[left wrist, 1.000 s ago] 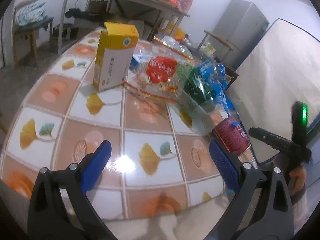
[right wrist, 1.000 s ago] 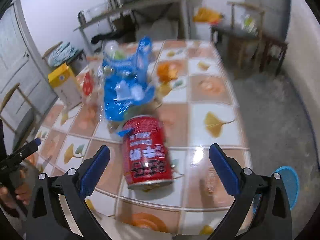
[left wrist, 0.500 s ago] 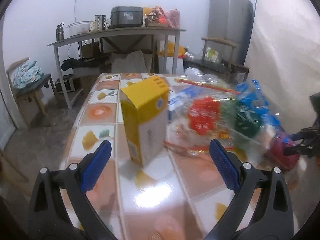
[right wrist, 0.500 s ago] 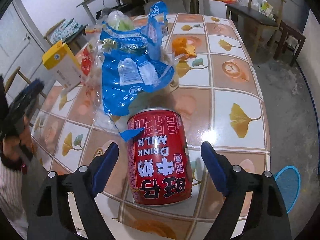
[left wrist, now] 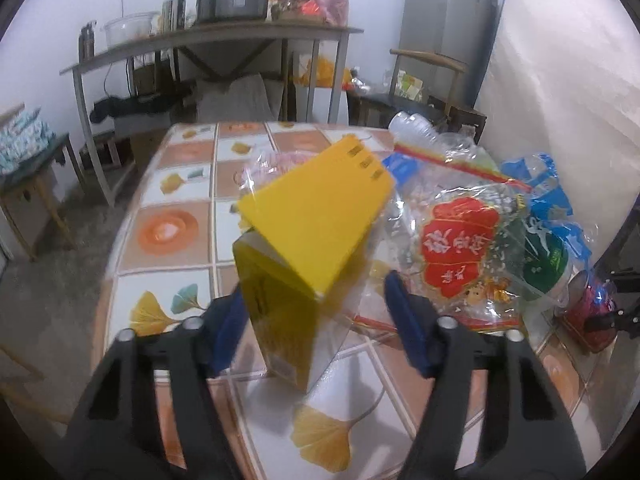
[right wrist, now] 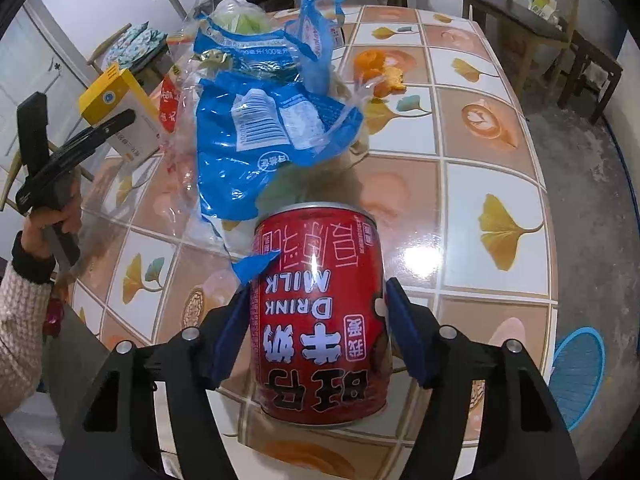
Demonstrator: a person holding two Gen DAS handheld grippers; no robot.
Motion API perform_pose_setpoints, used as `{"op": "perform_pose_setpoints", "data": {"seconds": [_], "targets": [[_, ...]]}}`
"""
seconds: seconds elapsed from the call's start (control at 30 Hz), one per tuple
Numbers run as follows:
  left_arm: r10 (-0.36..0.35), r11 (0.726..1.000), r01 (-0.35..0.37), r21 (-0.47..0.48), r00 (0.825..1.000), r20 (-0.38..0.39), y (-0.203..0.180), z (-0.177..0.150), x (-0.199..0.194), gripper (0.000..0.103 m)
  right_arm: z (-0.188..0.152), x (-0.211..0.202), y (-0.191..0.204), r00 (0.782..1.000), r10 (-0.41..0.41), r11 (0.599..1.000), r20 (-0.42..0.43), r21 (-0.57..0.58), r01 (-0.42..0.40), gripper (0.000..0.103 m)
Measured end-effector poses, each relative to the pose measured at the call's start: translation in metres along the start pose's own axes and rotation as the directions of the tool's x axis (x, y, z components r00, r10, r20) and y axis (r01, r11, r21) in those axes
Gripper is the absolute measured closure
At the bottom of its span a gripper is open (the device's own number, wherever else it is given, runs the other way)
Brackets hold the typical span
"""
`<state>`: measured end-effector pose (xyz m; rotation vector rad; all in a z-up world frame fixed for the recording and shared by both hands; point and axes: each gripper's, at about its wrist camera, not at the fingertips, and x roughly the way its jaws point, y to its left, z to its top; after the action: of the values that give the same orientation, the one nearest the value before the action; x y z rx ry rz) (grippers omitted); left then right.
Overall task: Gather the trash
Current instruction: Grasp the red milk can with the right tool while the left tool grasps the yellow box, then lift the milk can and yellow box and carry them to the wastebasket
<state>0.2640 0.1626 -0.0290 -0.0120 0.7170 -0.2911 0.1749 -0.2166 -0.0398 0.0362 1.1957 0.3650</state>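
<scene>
A yellow carton (left wrist: pixel 304 256) stands on the tiled table (left wrist: pixel 168 236), between the blue fingers of my left gripper (left wrist: pixel 316 328); the left pad touches it, a gap shows at the right pad. My right gripper (right wrist: pixel 316 332) is shut on a red milk-drink can (right wrist: pixel 320 320) standing upside down on the table (right wrist: pixel 500 184). The can also shows in the left wrist view (left wrist: pixel 592 312). A clear snack bag with a red label (left wrist: pixel 460 248) and blue plastic wrappers (right wrist: pixel 272 120) lie between them. The carton shows in the right wrist view (right wrist: pixel 120 112).
Orange peel (right wrist: pixel 380 72) lies on the far tiles. A blue basket (right wrist: pixel 580 372) sits on the floor by the table. A shelf table (left wrist: pixel 216 40), chairs (left wrist: pixel 432 80) and a grey cabinet (left wrist: pixel 448 32) stand beyond. A white mattress (left wrist: pixel 568 100) leans at right.
My left gripper has swung to the yellow carton and narrowed around it. My right gripper has moved in and closed on the red can.
</scene>
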Motion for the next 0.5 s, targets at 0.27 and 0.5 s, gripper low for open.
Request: {"op": "perform_pose_setpoints", "data": {"seconds": [0.27, 0.5], "targets": [[-0.027, 0.999, 0.027, -0.046, 1.0, -0.01, -0.001, -0.009, -0.001, 0.068, -0.011, -0.003, 0.003, 1.0, 0.023, 1.0, -0.001, 0.013, -0.023, 0.039], [-0.007, 0.994, 0.001, -0.111, 0.998, -0.056, -0.016, -0.035, -0.033, 0.072, -0.028, -0.008, 0.01, 0.999, 0.041, 0.999, -0.013, 0.022, -0.041, 0.038]]}}
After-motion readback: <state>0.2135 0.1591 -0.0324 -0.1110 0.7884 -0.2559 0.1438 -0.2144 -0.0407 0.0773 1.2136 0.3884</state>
